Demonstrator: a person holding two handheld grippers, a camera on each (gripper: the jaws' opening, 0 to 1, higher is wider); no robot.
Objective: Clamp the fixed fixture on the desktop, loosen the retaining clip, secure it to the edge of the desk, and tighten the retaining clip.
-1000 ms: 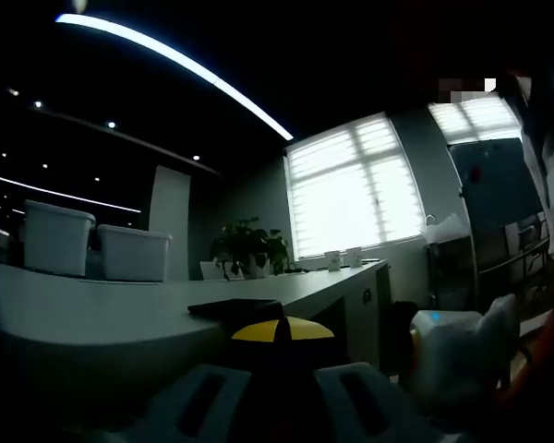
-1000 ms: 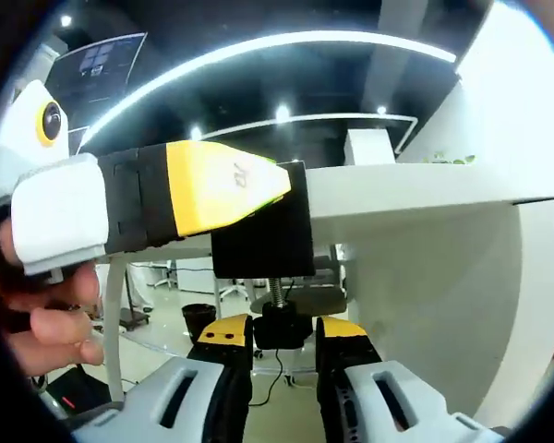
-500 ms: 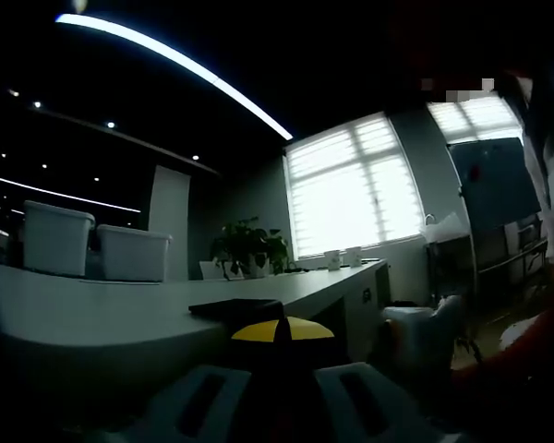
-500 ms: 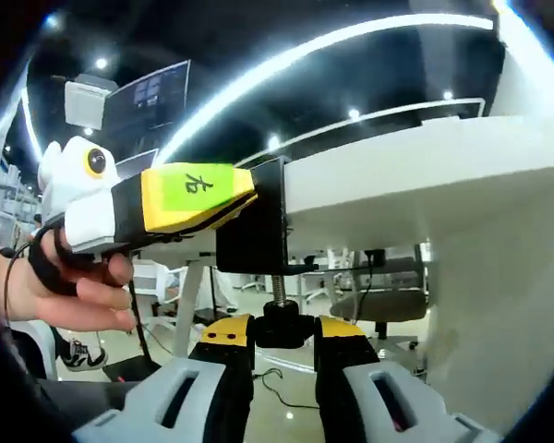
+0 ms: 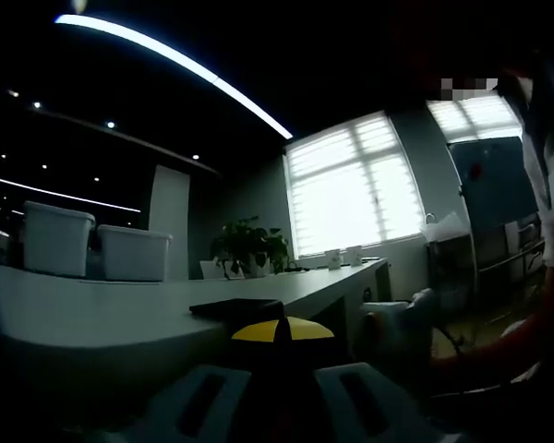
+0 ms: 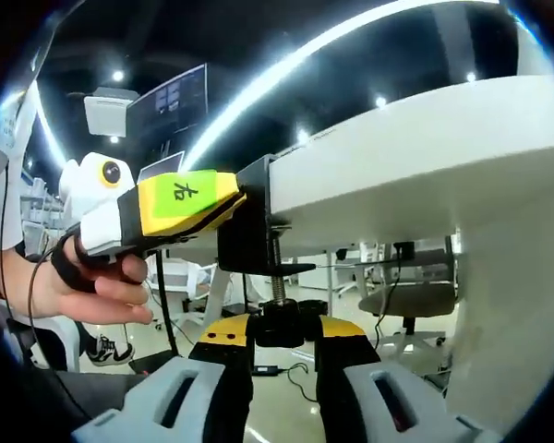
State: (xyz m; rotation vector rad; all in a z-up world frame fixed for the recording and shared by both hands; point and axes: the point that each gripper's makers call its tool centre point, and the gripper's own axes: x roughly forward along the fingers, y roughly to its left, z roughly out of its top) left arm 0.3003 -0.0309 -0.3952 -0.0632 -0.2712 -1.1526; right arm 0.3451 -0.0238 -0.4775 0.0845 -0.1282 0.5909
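Office ceiling strips and a bright window with blinds (image 5: 355,189) frame a long white tabletop (image 6: 415,157), on which two white bins (image 5: 92,242) and a potted plant (image 5: 249,247) are seen at the far side in the left gripper view. At the near edge of that tabletop the black fixture (image 6: 249,226) is hung, its upper lip on the top face and its threaded screw (image 6: 277,288) rising from below towards the underside. The left tongs (image 6: 189,201), seen from the right gripper view with a hand (image 6: 88,286) behind them, are closed on the fixture's side, evidently so that the body is kept from turning or slipping off the edge while the screw is worked. The right tongs (image 6: 284,334) are brought up from beneath and are narrowed on the black knob (image 6: 279,325) at the screw's lower end, a grip suited to twisting it. In the left gripper view the yellow tips (image 5: 283,330) are drawn together on a dark part at the tabletop's edge. Tightening appears to be the step in hand; whether the pad is already pressed against the underside cannot be told.
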